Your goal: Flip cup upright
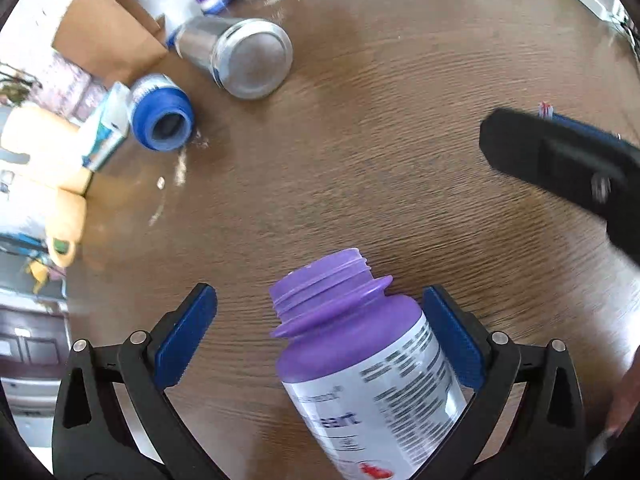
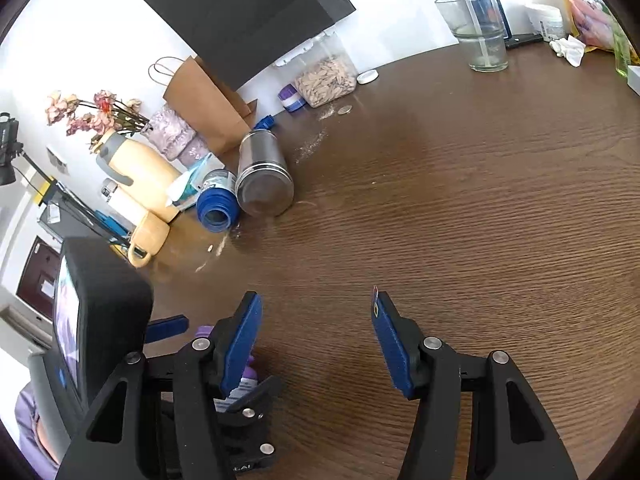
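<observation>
A steel cup (image 1: 240,54) lies on its side on the brown table, its base facing me; it also shows in the right wrist view (image 2: 264,178). My left gripper (image 1: 320,312) is open, its jaws wide apart. A lidless purple bottle (image 1: 360,364) with a white label lies between them, against the right pad (image 1: 452,336). My right gripper (image 2: 316,320) is open and empty above bare table, to the right of the left gripper; one of its fingers (image 1: 560,160) shows in the left wrist view.
A blue lidless bottle (image 1: 160,114) lies left of the cup. A brown paper bag (image 2: 208,100), yellow jug (image 2: 140,176), yellow mug (image 2: 148,240) and seed container (image 2: 326,74) line the table's far-left side. A glass (image 2: 480,36) stands far right.
</observation>
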Demonstrator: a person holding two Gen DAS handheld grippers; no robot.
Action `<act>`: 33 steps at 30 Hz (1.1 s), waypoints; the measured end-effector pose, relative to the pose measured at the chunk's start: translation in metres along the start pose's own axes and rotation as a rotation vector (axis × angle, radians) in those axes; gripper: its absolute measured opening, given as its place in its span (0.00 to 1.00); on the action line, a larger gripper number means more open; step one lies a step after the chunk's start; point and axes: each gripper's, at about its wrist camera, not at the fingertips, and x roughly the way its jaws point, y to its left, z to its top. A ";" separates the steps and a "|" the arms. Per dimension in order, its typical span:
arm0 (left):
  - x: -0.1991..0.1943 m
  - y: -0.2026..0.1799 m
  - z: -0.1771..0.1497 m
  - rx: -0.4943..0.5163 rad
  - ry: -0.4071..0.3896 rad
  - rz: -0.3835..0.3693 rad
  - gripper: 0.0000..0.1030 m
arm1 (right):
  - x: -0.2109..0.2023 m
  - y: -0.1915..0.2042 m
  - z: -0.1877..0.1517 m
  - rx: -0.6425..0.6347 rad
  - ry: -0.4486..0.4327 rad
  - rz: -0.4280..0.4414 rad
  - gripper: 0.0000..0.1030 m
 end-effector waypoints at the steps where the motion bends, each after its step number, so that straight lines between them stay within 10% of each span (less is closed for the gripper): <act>1: 0.001 -0.001 -0.003 0.015 -0.014 0.024 0.99 | 0.000 -0.001 0.000 0.003 0.000 0.000 0.61; 11: -0.029 0.013 -0.025 0.030 -0.216 0.133 0.98 | 0.012 0.026 -0.007 -0.095 0.021 -0.008 0.61; 23: -0.100 0.075 -0.083 -0.145 -0.450 0.023 0.98 | 0.012 0.074 -0.034 -0.176 0.144 0.185 0.62; 30: -0.078 0.075 -0.123 -0.027 -0.519 0.037 0.99 | 0.054 0.098 -0.031 -0.186 0.331 0.031 0.65; 33: -0.072 0.083 -0.120 -0.039 -0.482 -0.094 0.99 | 0.063 0.114 -0.027 -0.238 0.364 -0.034 0.66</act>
